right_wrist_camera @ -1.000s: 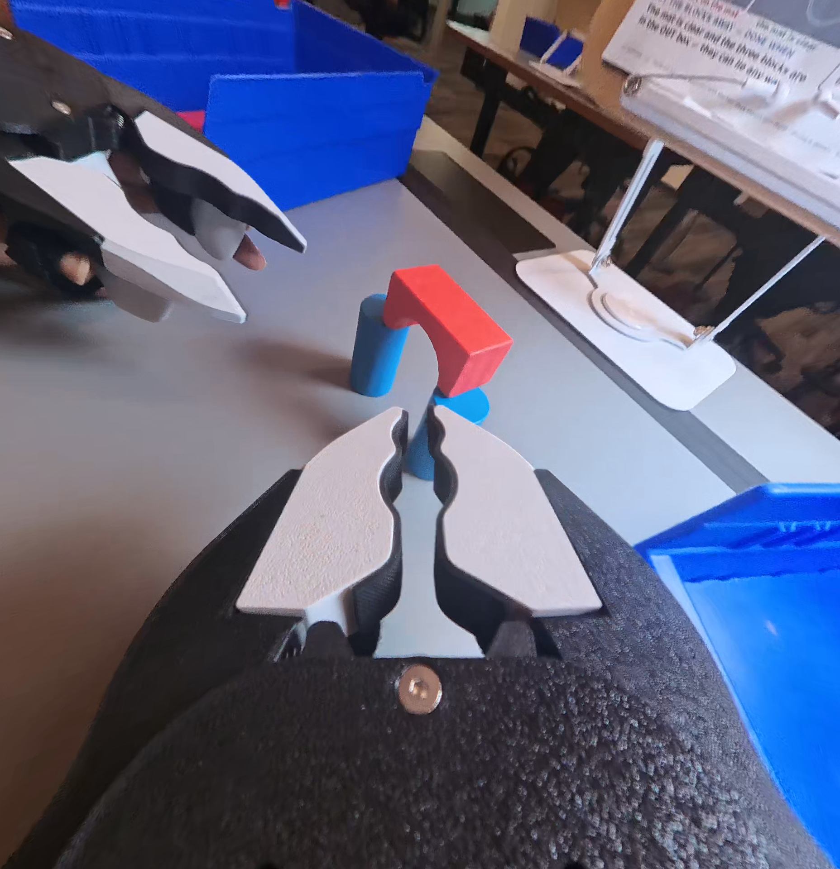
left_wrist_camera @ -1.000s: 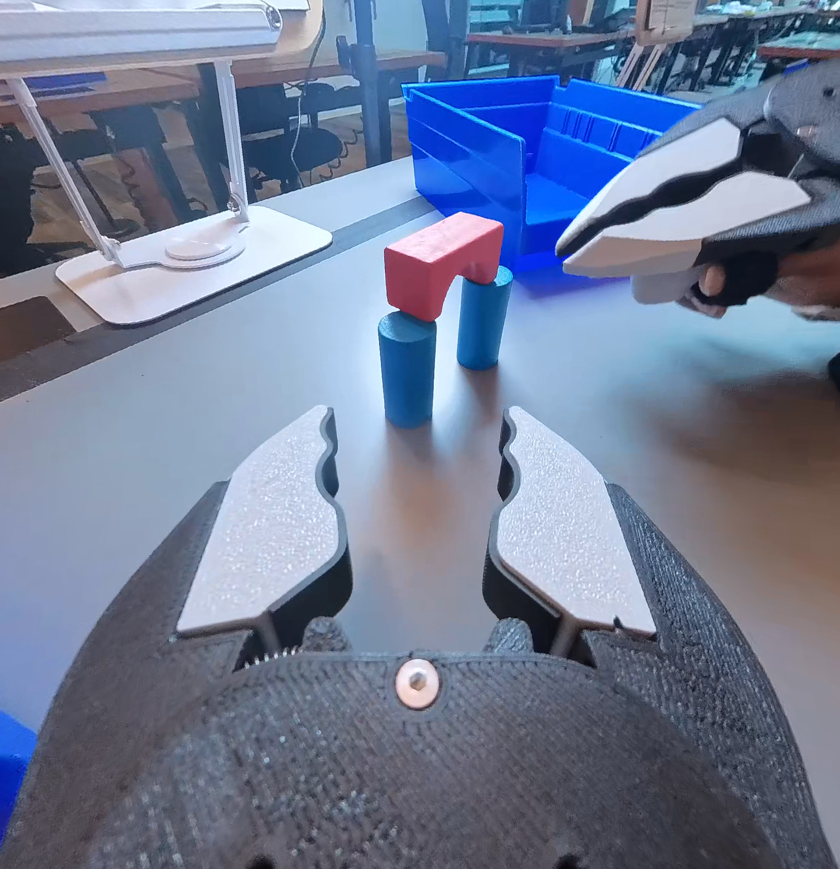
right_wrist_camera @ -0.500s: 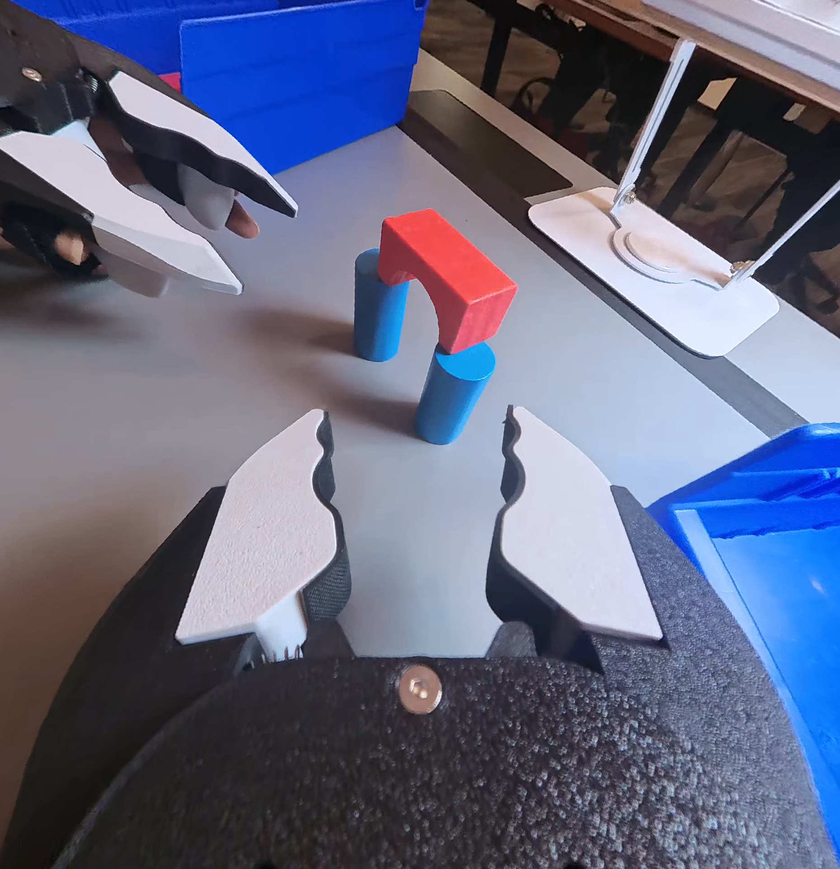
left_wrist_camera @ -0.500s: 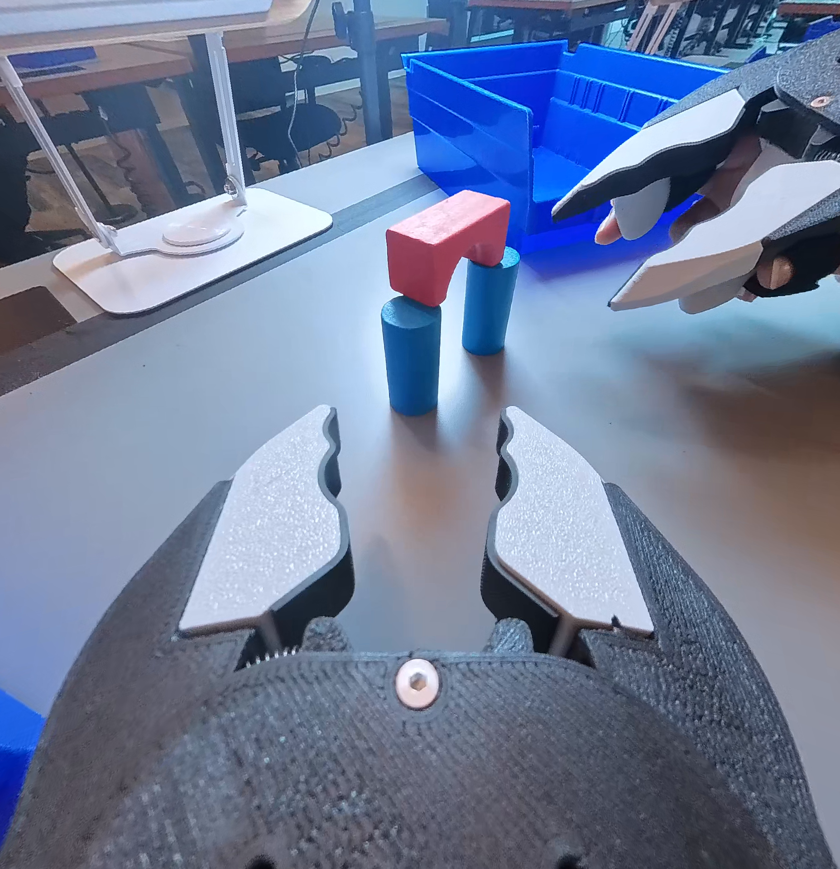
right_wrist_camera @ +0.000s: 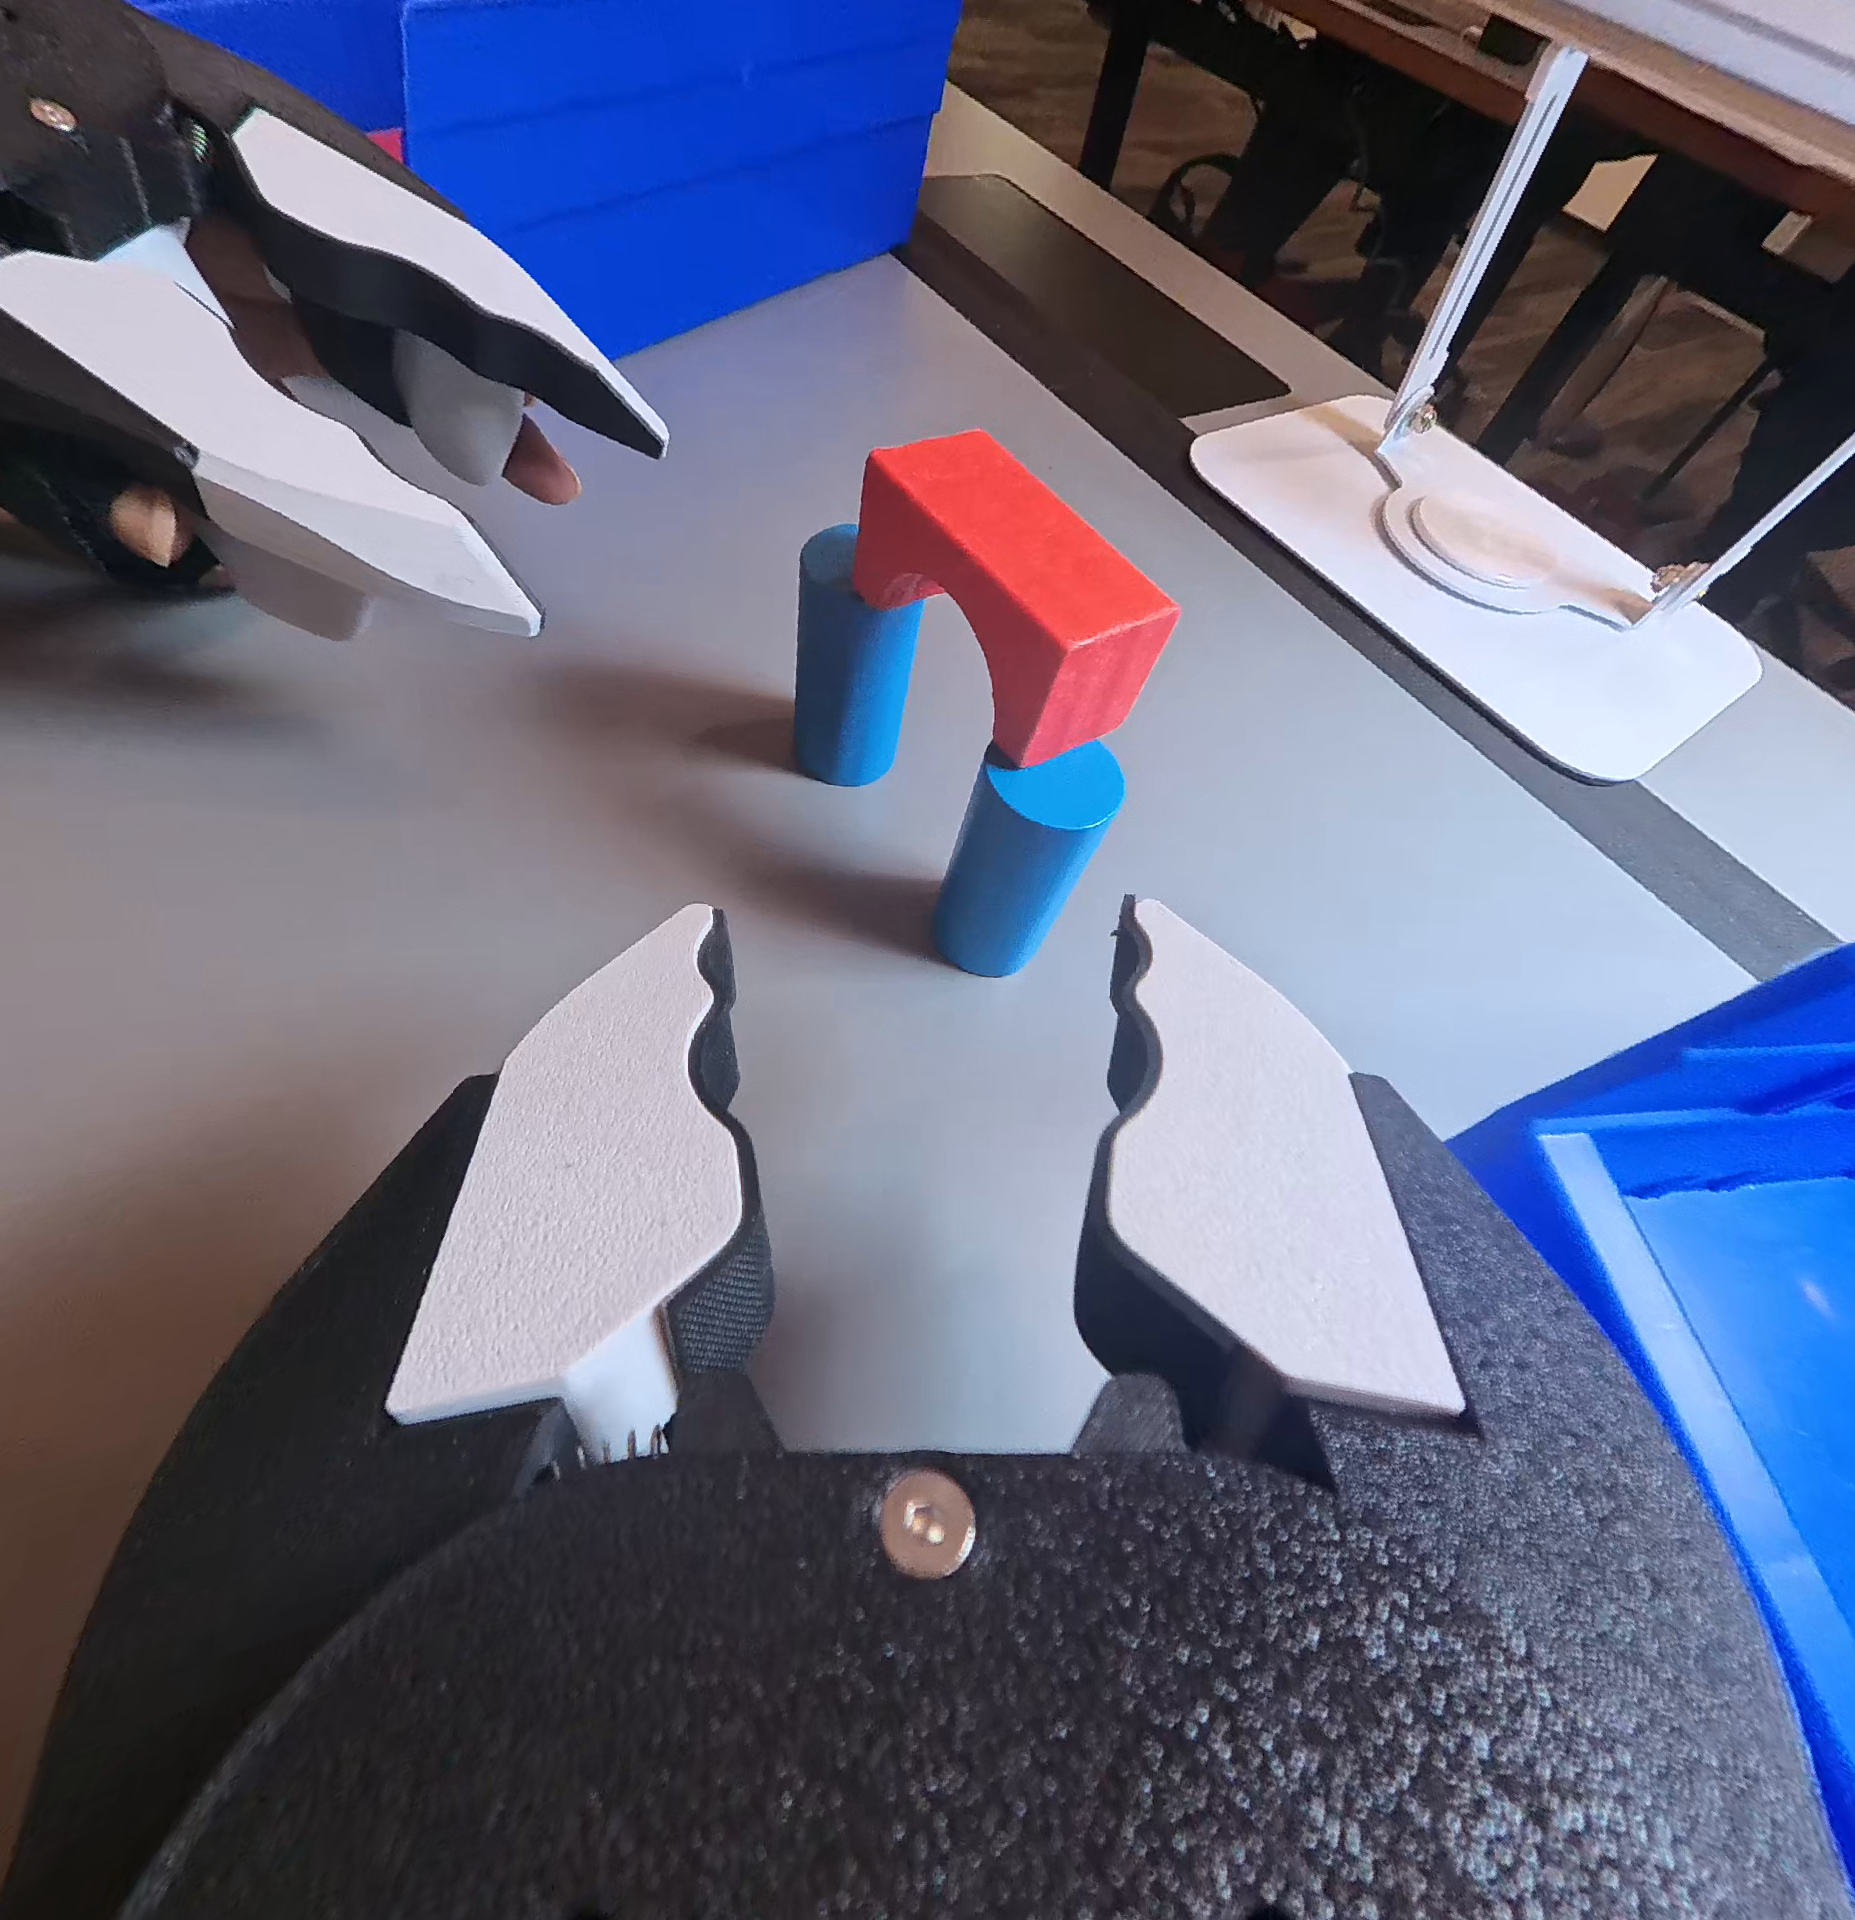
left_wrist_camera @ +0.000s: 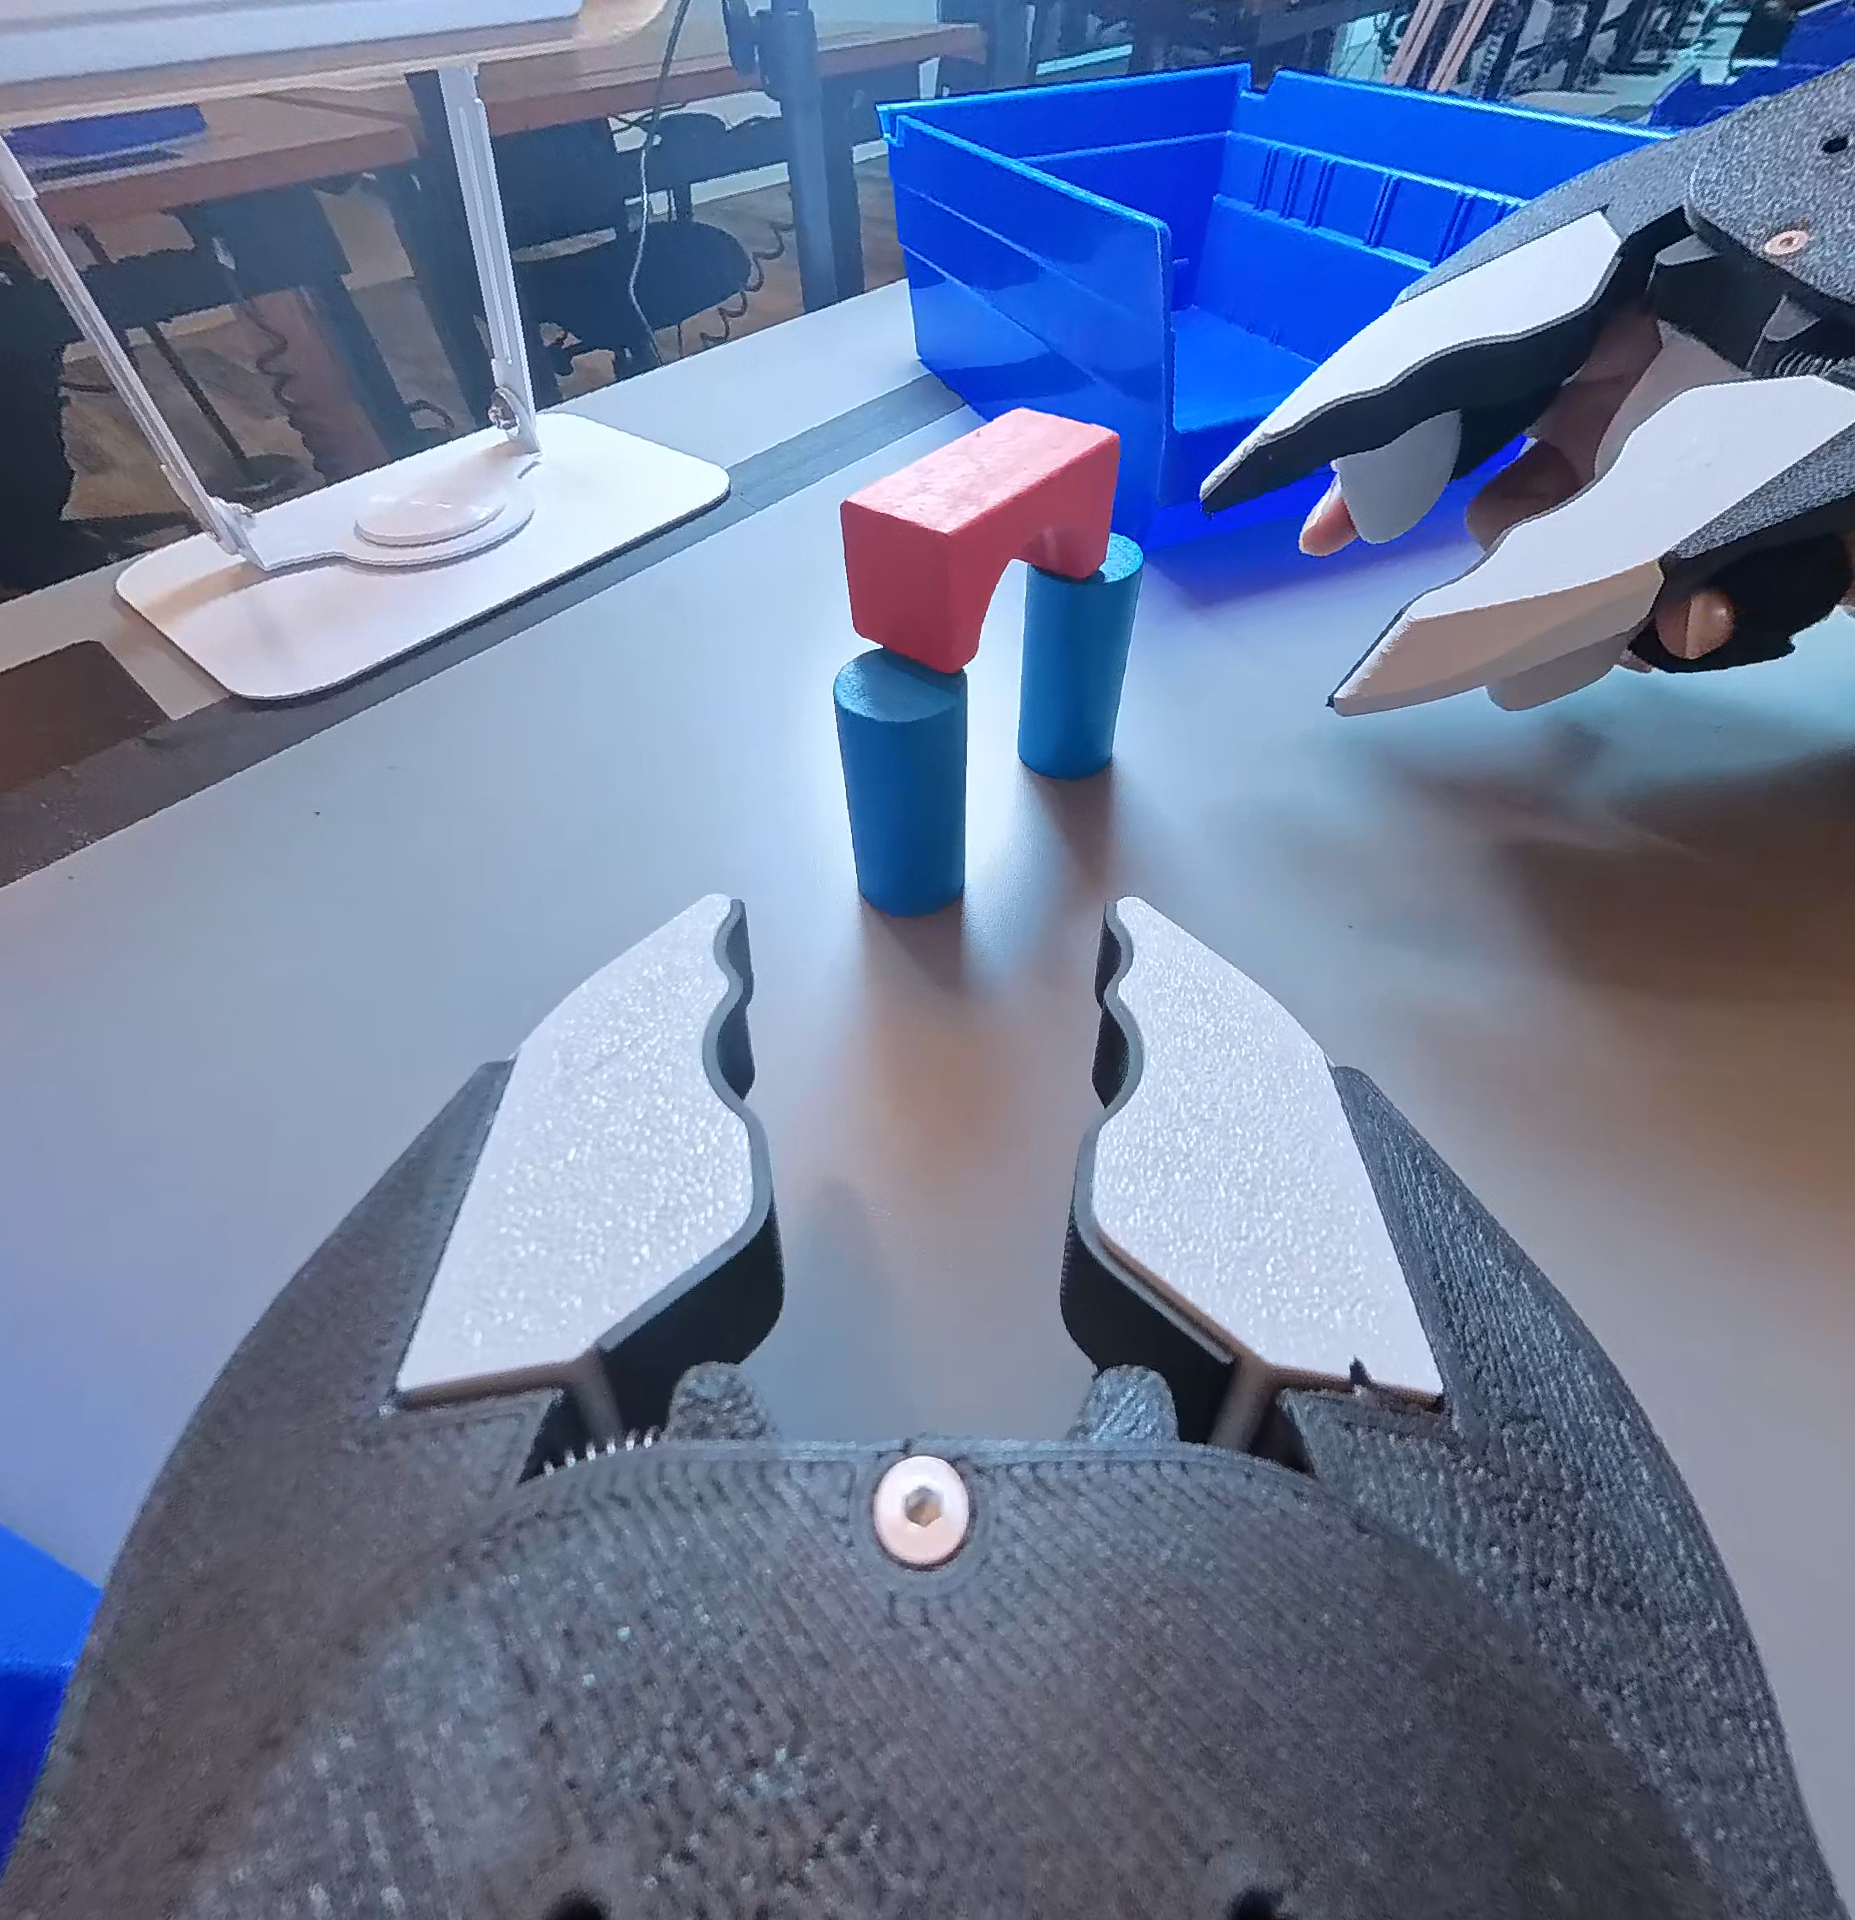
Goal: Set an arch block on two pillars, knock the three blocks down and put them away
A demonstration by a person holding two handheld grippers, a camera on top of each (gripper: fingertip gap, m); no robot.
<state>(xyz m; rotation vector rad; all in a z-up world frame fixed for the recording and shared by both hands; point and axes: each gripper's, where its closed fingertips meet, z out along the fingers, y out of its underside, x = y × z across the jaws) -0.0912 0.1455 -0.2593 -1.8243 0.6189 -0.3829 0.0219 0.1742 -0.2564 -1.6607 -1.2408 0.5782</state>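
Observation:
A red arch block [left_wrist_camera: 964, 535] [right_wrist_camera: 1016, 597] rests across two upright blue cylinder pillars on the grey table. In the left wrist view the near pillar [left_wrist_camera: 902, 784] stands just beyond my fingers and the far pillar [left_wrist_camera: 1074, 655] behind it. In the right wrist view the near pillar [right_wrist_camera: 1022, 857] and the far pillar [right_wrist_camera: 850, 665] show. My left gripper [left_wrist_camera: 921, 914] is open and empty, a short way before the near pillar; it also shows at the left of the right wrist view [right_wrist_camera: 596, 540]. My right gripper [right_wrist_camera: 918, 920] is open and empty; it shows at the right of the left wrist view [left_wrist_camera: 1271, 603].
A blue bin [left_wrist_camera: 1193, 260] stands behind the arch in the left wrist view. Another blue bin [right_wrist_camera: 1733, 1299] sits at the right of the right wrist view, and a blue bin [right_wrist_camera: 674, 156] stands at the back. A white stand base [left_wrist_camera: 424, 551] [right_wrist_camera: 1494, 582] lies on the table's far side. From my right tips it is roughly 5 cm to the far pillar [left_wrist_camera: 1074, 655]; from my left, 10 cm. The right tips stand about 6 cm off the red arch block [right_wrist_camera: 1016, 597]. The left camera catches it too, in the left wrist view [left_wrist_camera: 1072, 460].
My right gripper has opened from nearly shut and drawn back from the near pillar. My left gripper stays open and has barely moved. The arch stays on the pillars.

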